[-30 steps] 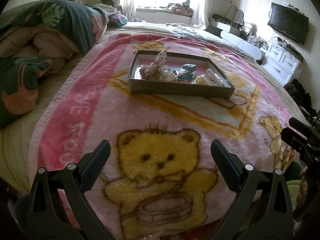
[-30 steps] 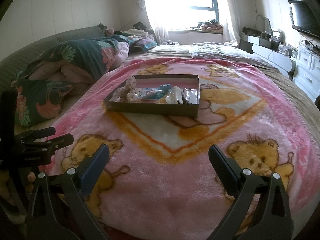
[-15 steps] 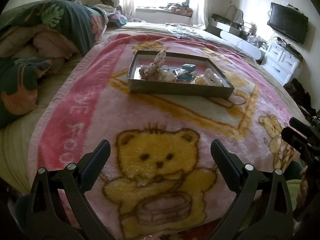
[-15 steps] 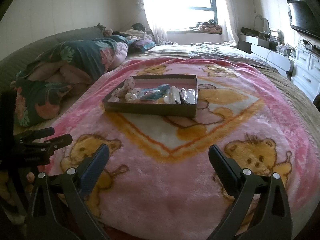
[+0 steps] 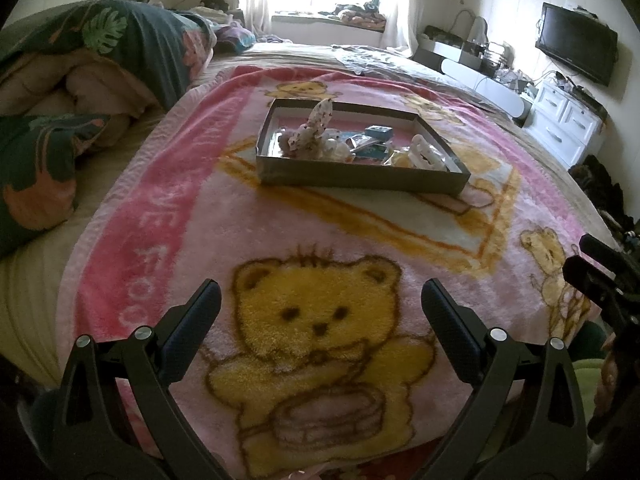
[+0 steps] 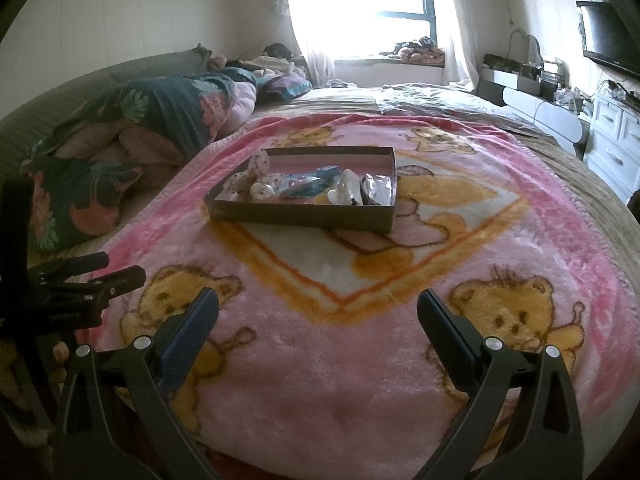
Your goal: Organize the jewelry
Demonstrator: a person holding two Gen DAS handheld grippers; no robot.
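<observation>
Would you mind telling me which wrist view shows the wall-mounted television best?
The left wrist view: the television appears whole, screen facing the camera. The right wrist view catches it only at the frame's right edge, partly cut off.

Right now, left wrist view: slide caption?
Open left gripper over bear blanket, facing jewelry tray.

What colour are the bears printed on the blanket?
Yellow bears on the pink blanket; clearest in the left wrist view.
</observation>
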